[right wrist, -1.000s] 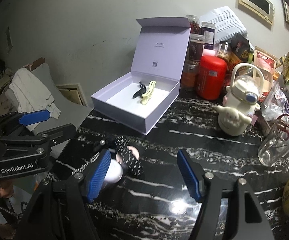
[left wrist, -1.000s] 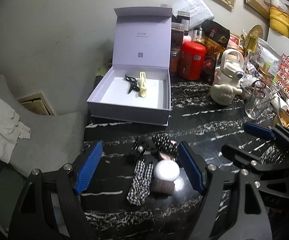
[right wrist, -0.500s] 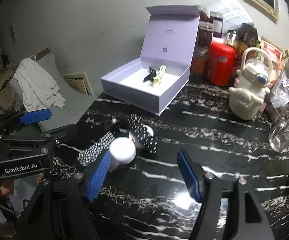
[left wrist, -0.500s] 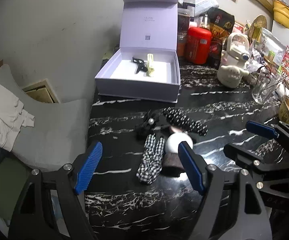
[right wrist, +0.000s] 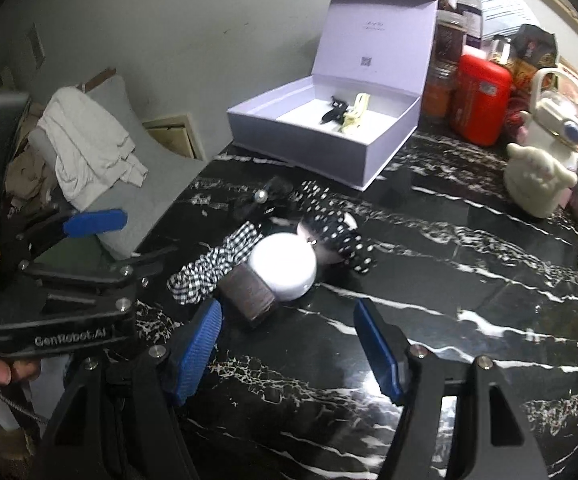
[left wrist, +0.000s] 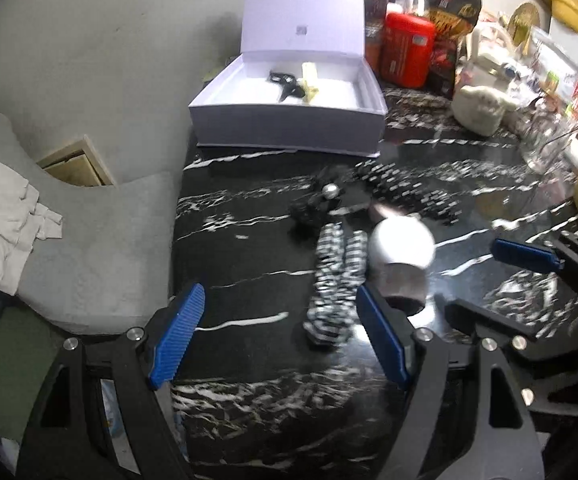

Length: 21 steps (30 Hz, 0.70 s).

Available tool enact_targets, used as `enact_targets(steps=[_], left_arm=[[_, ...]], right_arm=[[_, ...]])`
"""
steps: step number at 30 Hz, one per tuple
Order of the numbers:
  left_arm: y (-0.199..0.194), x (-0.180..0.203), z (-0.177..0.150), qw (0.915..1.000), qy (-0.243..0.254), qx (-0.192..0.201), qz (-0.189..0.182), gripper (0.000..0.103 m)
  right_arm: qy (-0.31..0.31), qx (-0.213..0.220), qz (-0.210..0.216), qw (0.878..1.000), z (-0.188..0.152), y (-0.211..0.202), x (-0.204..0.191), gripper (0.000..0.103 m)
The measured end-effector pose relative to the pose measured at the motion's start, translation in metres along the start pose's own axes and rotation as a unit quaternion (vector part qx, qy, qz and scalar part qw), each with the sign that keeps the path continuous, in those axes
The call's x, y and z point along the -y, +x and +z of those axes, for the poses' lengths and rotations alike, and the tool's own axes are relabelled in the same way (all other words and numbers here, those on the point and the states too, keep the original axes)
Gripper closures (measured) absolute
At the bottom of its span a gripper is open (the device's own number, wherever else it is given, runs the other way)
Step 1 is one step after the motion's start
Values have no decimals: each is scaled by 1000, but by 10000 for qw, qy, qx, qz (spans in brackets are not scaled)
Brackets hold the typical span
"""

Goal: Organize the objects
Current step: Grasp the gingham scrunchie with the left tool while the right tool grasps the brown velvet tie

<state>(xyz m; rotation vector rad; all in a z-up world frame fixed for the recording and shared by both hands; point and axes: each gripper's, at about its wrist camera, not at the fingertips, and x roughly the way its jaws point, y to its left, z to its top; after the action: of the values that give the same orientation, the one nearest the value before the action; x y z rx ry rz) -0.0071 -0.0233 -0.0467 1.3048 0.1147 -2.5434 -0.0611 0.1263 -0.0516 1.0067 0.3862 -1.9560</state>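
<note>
Hair accessories, one cluster, near the left edge of the black marble tabletop (right wrist: 469, 248), in front of the box. Checked black-and-white fabric clip (right wrist: 213, 262), long and narrow, lies flat. Touching its right side: white pompom (right wrist: 283, 266) on a brown knitted band (right wrist: 249, 294). Behind these, black polka-dot bow (right wrist: 335, 226) and a small black clip with a silver bead (right wrist: 263, 196); details blurred.

Lavender gift box (right wrist: 329, 140), lid upright and open, at the back-left corner of the tabletop. Contents: black hair clip (right wrist: 334, 111) and pale yellow hair clip (right wrist: 355, 114), side by side, touching.

Left gripper (left wrist: 279, 338): blue-padded jaws spread wide, nothing held, above the tabletop just short of the cluster. Right gripper (right wrist: 289, 350): likewise wide apart and empty, near the pompom.
</note>
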Motion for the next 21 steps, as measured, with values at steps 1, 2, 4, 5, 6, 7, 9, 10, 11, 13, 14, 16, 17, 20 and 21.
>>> enact_targets(steps=[1,2,4,5,6,7,9,10,11,13,14,16,17,20,21], left_arm=[[3,-1,0,10000,20,-23,34,26],[5,-3,-1,10000,19,-34,18,26],[11,-7,-1,9998,-29,-68,-157,26],[13,-8,-1,9997,-39,-77,-222,26],[15,-8,-1,9995,-40,-83,-291,26],[16,-9,0,9995,-30,-77,-310,26],[17,-10,2,9995,-3,-9,-304,26],[18,-11,3,9995,16,15,-331,26],[18,-12,4,9994,21,24,-356,26],[19,-13,5,9992,5,35,-392,26],[21,-14,6,9991,-10,21,-413,26],[24,-14,7,9990,-28,-16,-452,26],[26,-14,7,9988,-35,-33,-486,26],[30,-12,7,9985,-10,-43,-538,26],[33,-10,7,9985,6,-70,-535,26]], right_arm=[[-32,-44,-5,10000,-1,4,-1,33],[-60,-73,6,10000,-1,7,-3,33],[-128,-110,79,9998,0,14,-7,33],[-153,-133,126,9997,0,17,-8,33],[-173,-146,186,9996,1,21,-10,33],[-165,-138,224,9995,2,24,-11,33],[-123,-130,291,9994,3,27,-10,33],[-116,-135,328,9993,4,29,-10,35],[-109,-160,354,9992,5,32,-9,36],[-95,-201,375,9990,5,35,-9,45],[-88,-242,389,9989,5,37,-8,48],[-87,-270,457,9985,4,39,-8,56],[-94,-287,488,9984,4,39,-8,60],[-109,-345,636,9973,2,40,-6,73],[-93,-330,696,9970,2,39,-5,74]])
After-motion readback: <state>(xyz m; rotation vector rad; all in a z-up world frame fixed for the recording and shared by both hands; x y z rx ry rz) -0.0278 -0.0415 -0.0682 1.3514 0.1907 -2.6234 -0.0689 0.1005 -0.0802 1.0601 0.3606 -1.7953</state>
